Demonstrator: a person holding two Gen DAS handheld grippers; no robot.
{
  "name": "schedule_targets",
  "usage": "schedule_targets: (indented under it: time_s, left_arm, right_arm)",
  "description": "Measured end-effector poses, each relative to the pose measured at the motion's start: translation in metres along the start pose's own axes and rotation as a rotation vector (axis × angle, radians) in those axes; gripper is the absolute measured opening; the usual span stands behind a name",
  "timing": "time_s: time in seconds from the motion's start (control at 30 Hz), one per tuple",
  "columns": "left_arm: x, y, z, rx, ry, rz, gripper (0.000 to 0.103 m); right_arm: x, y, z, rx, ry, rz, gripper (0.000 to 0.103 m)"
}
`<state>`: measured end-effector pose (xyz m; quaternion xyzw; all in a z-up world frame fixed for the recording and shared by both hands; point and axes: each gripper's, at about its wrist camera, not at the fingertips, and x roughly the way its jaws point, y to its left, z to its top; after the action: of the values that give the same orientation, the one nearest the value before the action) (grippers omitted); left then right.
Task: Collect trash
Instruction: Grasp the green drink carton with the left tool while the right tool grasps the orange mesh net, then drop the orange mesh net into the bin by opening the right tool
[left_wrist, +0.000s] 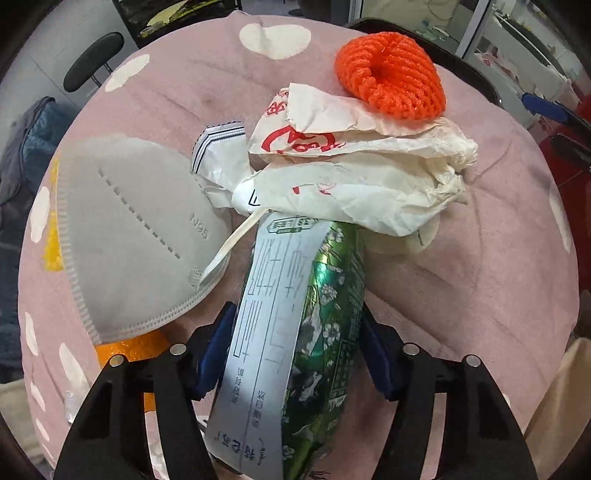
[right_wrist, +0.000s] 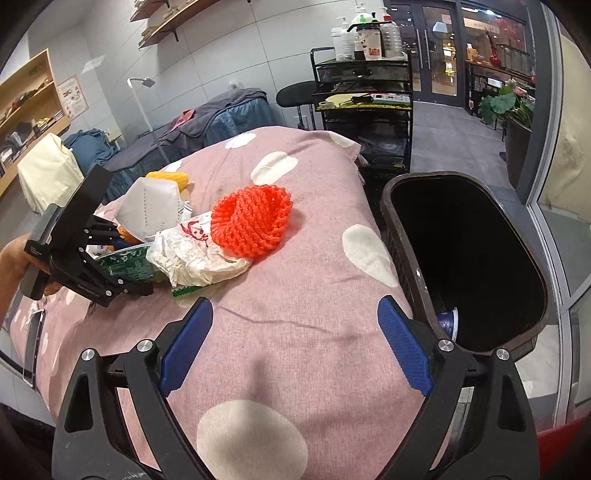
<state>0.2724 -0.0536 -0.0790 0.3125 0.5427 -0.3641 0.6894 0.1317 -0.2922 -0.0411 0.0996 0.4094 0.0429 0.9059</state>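
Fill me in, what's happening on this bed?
Trash pickup. The left gripper is shut on a green snack packet, which lies partly under the crumpled paper wrapper. A grey N95 mask and orange foam net remain on the pink blanket. The right gripper hovers open, empty, beside the dark bin.

Your left gripper (left_wrist: 295, 354) has its blue pads clamped on either side of the green foil packet (left_wrist: 317, 332), the one with the grey-white printed label running down it. The packet's far end is tucked under the crumpled white paper wrapper (left_wrist: 354, 177) with red print. An orange foam net (left_wrist: 391, 74) sits on the wrapper's far edge. The grey N95 mask (left_wrist: 136, 236) lies just left of the packet, all on the pink spotted blanket (left_wrist: 480, 258).
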Motion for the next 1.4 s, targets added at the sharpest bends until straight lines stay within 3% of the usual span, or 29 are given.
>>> schedule_targets:
  time_s: [0.17, 0.4, 0.6, 0.7, 0.77, 0.87, 0.97, 1.1, 1.4]
  left_arm:
    - [-0.010, -0.007, -0.020, -0.053, -0.099, 0.031, 0.059]
    - [-0.038, -0.008, -0.061, -0.203, -0.296, -0.091, 0.058]
    - [-0.059, -0.018, -0.084, -0.326, -0.456, -0.094, 0.058]
    - [-0.063, -0.018, -0.089, -0.408, -0.517, -0.151, 0.058]
    - [-0.062, -0.020, -0.094, -0.444, -0.524, -0.138, 0.057]
    - [-0.067, -0.031, -0.101, -0.447, -0.551, -0.117, 0.057]
    - [-0.070, -0.034, -0.099, -0.482, -0.574, -0.130, 0.057]
    - [-0.076, -0.040, -0.091, -0.487, -0.638, -0.091, 0.057]
    - [-0.082, -0.064, -0.057, -0.491, -0.701, -0.160, 0.050]
  right_arm:
    - [0.011, 0.011, 0.011, -0.046, 0.014, 0.004, 0.090]
    - [0.040, 0.027, 0.036, -0.075, 0.064, 0.047, 0.090]
    - [0.072, 0.038, 0.062, -0.098, 0.103, 0.018, 0.088]
    - [0.088, 0.041, 0.068, -0.118, 0.132, 0.006, 0.069]
    - [0.098, 0.041, 0.069, -0.119, 0.155, 0.006, 0.048]
    - [0.102, 0.039, 0.067, -0.108, 0.157, 0.017, 0.032]
    - [0.096, 0.033, 0.064, -0.081, 0.138, 0.043, 0.027]
    - [0.076, 0.023, 0.060, -0.041, 0.081, 0.057, 0.026]
    - [0.015, -0.010, 0.047, 0.023, -0.047, 0.028, 0.026]
